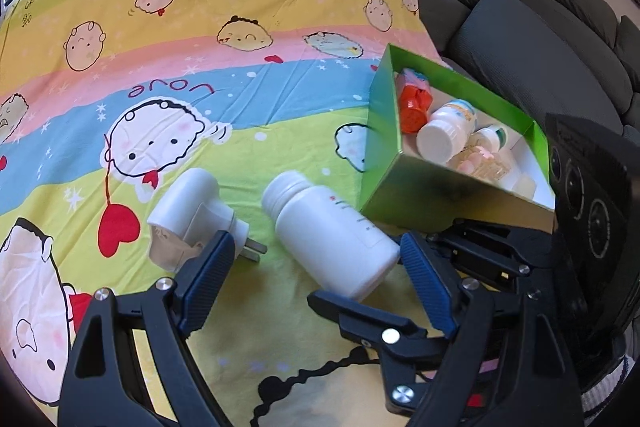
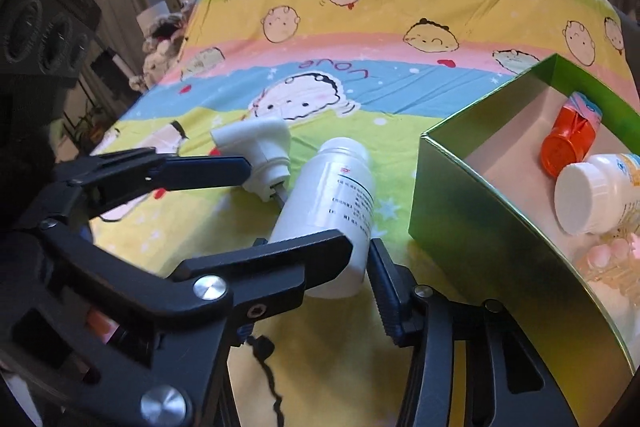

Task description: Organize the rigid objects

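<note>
White plastic, smooth and round, the capless pill bottle [image 1: 334, 233] lies on its side on the cartoon-print sheet [image 1: 200, 67] covering the counter, just beside the green cardboard box [image 1: 400, 167] that already holds an orange-capped bottle [image 1: 416, 103]. Both tools stand wide, holding nothing: the left tool [image 1: 316, 255] straddles the bottle, the right tool [image 2: 360, 251] has its base between its fingers. My advice: let one tool close across the body squarely, since it may roll, and steer clear of the white plug-in adapter [image 1: 196, 215] nearby.
</note>
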`<move>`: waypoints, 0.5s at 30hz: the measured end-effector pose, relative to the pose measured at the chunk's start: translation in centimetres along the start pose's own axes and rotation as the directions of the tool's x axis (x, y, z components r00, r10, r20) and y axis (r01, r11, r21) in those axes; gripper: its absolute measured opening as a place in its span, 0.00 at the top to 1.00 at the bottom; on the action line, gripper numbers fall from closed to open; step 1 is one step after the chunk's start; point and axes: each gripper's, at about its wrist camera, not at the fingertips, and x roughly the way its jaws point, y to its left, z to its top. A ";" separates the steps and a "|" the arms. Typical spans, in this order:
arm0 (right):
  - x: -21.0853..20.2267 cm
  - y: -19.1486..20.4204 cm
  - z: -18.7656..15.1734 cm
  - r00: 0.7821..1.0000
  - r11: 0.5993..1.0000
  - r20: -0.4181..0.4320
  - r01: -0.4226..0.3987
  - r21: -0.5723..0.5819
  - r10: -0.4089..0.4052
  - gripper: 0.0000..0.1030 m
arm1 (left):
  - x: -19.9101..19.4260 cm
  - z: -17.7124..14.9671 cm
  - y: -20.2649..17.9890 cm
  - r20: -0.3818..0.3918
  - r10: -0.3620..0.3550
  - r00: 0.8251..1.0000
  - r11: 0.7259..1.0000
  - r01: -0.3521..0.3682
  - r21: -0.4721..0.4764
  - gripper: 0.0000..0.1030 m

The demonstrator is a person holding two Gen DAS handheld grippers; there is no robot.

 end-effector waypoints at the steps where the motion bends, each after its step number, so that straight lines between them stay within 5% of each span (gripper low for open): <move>1: -0.3 0.0 -0.1 1.000 1.000 0.008 -0.010 0.003 0.010 0.50 | -0.1 0.1 -0.2 0.002 -0.001 1.000 1.000 0.001 0.004 0.18; 15: -5.2 -0.7 -1.4 0.981 0.989 0.146 -0.138 0.054 0.128 0.53 | -1.6 0.7 -3.9 0.023 -0.040 0.999 0.996 0.038 0.076 0.22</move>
